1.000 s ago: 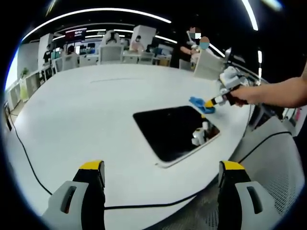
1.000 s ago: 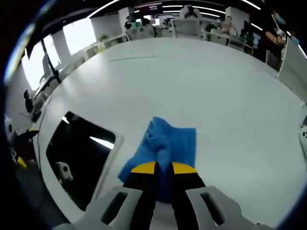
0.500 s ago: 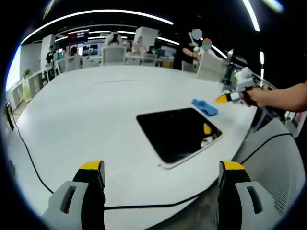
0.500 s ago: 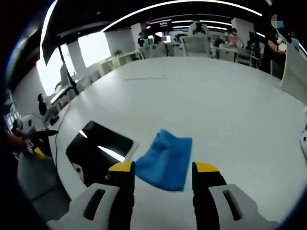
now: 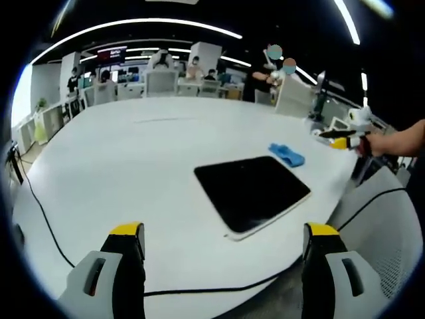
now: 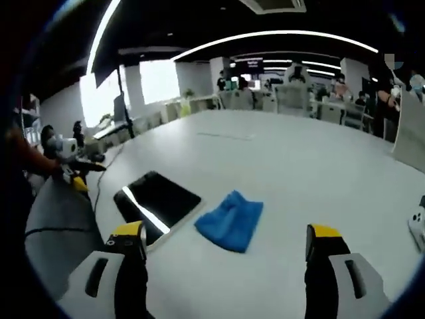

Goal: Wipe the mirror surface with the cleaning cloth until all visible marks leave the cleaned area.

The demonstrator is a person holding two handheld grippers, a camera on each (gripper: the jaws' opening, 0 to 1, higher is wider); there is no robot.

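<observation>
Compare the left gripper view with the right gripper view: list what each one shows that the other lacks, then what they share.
Left gripper view alone: a black cable trailing across the table's near edge, and the right claw in a hand at the far right.

Right gripper view alone: bright light strips reflected on the mirror, a small white object at the table's right edge, and the left claw at the far left.

Both: the white table, the dark mirror lying flat on it, the blue cloth resting beside the mirror, unheld, and office desks behind.
</observation>
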